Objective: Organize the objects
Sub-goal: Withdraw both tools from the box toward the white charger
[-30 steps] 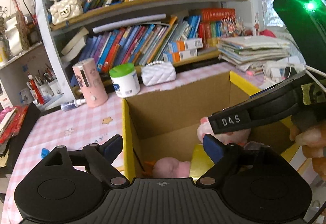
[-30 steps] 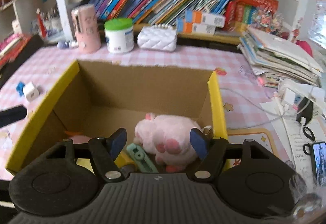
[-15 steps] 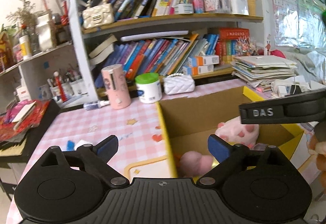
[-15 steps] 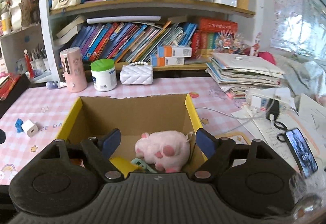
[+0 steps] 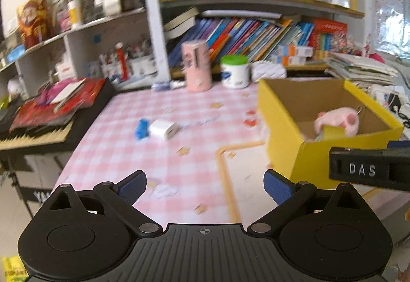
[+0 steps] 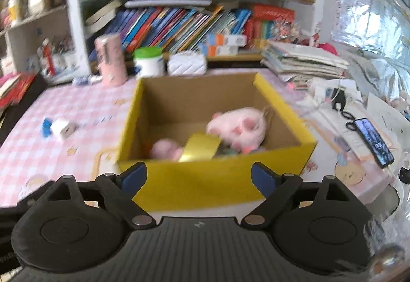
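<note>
A yellow cardboard box [image 6: 215, 179] [image 5: 315, 154] stands on the pink checked table. Inside lie a pink plush toy [image 6: 238, 125] [image 5: 338, 122], a smaller pink toy [image 6: 166, 148] and a yellow card [image 6: 200, 150]. A white charger cube [image 5: 162, 129] [image 6: 62, 127] and a small blue piece [image 5: 141, 128] [image 6: 46, 125] lie on the table left of the box. My left gripper [image 5: 205, 183] is open and empty above the table, left of the box. My right gripper [image 6: 198, 175] is open and empty in front of the box's near wall.
A pink cylinder [image 5: 196, 65], a green-lidded white jar [image 5: 234, 70] and a white quilted purse [image 5: 267, 72] stand at the table's back below bookshelves. A paper stack [image 6: 305, 61], cables and a phone [image 6: 374, 139] lie right. Red books [image 5: 59, 100] rest on a keyboard left.
Both grippers have pulled back and up away from the box. The left view has swung left, so the charger cube and blue piece now show. Both grippers stay open.
</note>
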